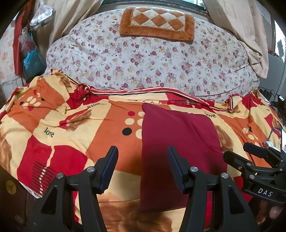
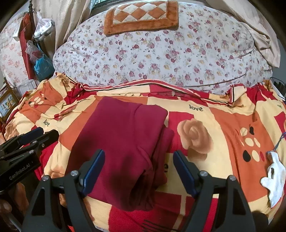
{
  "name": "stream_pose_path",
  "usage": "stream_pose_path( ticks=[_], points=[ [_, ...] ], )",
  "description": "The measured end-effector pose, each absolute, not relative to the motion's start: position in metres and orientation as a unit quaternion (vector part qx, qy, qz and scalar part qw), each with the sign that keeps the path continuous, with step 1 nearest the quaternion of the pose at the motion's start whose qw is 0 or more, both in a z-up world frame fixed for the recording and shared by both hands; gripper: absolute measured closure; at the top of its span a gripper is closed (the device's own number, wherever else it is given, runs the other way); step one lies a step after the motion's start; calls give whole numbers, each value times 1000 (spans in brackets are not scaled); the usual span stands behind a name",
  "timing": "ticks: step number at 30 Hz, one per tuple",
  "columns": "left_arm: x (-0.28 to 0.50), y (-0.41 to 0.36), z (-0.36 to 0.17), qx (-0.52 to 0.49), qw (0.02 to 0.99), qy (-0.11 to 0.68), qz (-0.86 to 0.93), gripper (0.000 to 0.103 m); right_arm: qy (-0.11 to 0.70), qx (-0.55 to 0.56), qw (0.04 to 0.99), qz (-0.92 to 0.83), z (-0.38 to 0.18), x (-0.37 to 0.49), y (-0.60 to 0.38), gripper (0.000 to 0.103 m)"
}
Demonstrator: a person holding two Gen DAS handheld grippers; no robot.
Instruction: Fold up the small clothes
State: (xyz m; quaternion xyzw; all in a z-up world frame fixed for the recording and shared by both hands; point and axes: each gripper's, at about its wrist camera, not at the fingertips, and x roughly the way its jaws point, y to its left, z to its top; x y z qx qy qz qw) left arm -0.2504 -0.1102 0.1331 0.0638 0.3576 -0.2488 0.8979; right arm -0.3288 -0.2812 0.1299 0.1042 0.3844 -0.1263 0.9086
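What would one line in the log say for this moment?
garment: maroon garment folded, lying on bedspread | left gripper: jaws open, empty | right gripper: jaws open, empty

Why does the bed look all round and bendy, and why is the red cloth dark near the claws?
Left wrist view: the fisheye lens bulges the flowered quilt and blackens the corners. Right wrist view: same bending; the right claw casts a shadow on the maroon cloth, and bright daylight pales the checkered cushion on top.

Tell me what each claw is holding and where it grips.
Nothing is held. The left claw and right claw both stand open above the folded maroon garment.
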Motion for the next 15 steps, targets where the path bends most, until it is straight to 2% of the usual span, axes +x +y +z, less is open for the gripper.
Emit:
stream_pose_path(
  ticks=[15],
  points=[
    [-252, -111, 132, 69, 898, 357, -247, 67, 390, 107, 906, -126, 124, -328, -277, 21]
  ],
)
